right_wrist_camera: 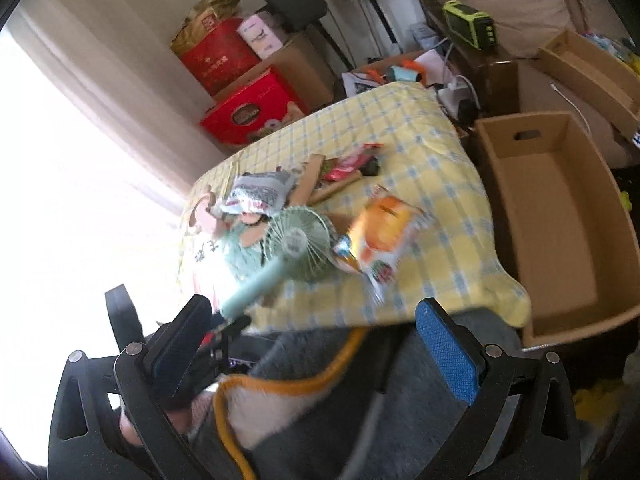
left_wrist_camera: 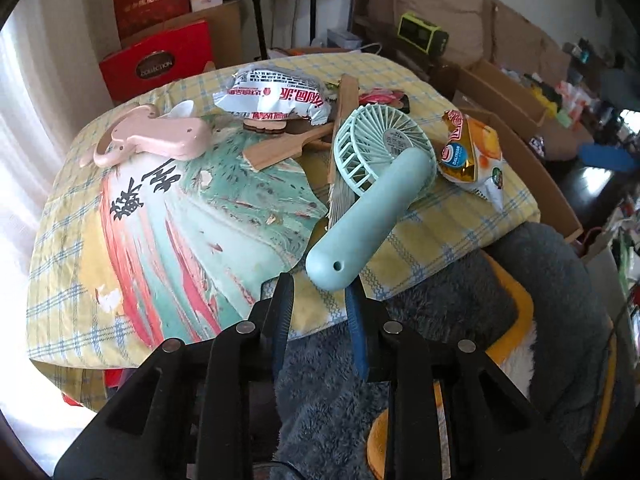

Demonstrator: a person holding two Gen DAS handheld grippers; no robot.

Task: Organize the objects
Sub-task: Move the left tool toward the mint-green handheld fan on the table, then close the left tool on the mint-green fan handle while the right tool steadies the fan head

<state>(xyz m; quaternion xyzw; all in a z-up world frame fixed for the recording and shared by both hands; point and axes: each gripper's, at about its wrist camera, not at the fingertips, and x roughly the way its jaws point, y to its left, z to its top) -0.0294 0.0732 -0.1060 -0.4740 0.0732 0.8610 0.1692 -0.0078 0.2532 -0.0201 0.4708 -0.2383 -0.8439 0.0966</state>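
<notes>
Mint-green handheld fan [left_wrist_camera: 372, 184] lies on the table [left_wrist_camera: 460, 220], its handle end touching the left tool [left_wrist_camera: 320, 292], jaws narrow, grip unconfirmed. Right tool [right_wrist_camera: 320, 316] gapes fully, empty, pitched down; fan at 12 o'clock.

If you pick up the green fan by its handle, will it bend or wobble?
Probably not bend: the green fan looks like hard plastic, so it should stay stiff. It may tip head-down, since the round cage is bigger than the handle. The smooth rounded handle might slip or twist between the left gripper's pads.
</notes>
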